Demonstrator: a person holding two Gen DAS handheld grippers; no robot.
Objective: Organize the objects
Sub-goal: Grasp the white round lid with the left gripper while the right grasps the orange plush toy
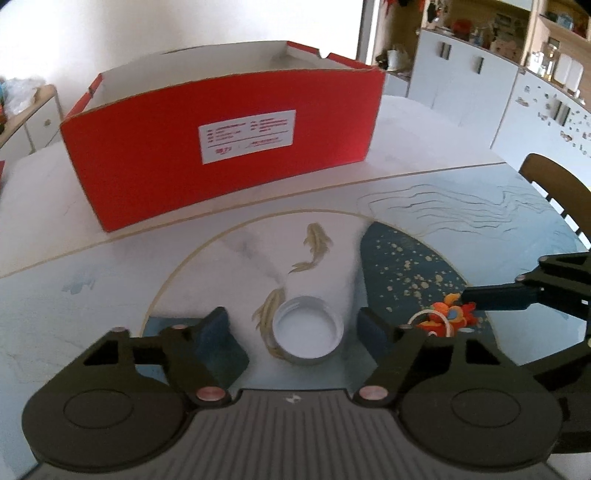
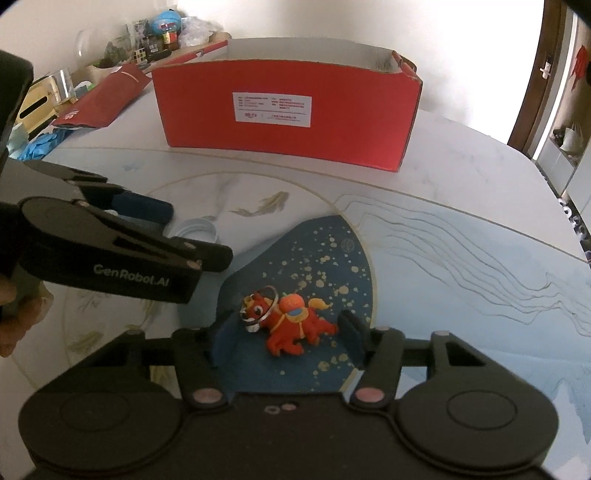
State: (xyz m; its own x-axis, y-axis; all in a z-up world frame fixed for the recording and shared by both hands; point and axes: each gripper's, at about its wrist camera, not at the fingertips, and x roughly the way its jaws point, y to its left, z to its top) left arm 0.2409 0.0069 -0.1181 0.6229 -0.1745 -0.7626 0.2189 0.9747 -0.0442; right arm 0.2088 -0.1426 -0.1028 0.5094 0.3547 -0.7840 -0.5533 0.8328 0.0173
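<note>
A white bottle cap (image 1: pixel 307 331) lies open side up on the table, between the fingers of my open left gripper (image 1: pixel 295 328), untouched. A small red-orange horse toy with a key ring (image 2: pixel 286 322) lies on the dark blue patch of the table, between the fingers of my open right gripper (image 2: pixel 286 328), untouched. The toy also shows in the left wrist view (image 1: pixel 448 314), beside the right gripper's finger (image 1: pixel 495 297). The left gripper (image 2: pixel 177 236) shows in the right wrist view, with the cap (image 2: pixel 195 229) partly hidden under it. An open red box (image 1: pixel 225 147) stands at the back; it also shows in the right wrist view (image 2: pixel 284 99).
The table (image 2: pixel 461 221) has a painted fish and wave pattern. A red box lid (image 2: pixel 107 96), blue gloves (image 2: pixel 40 144) and clutter of jars (image 2: pixel 162 33) lie at the far left. A wooden chair back (image 1: pixel 557 188) stands at the table's right edge. White cabinets (image 1: pixel 472 77) stand behind.
</note>
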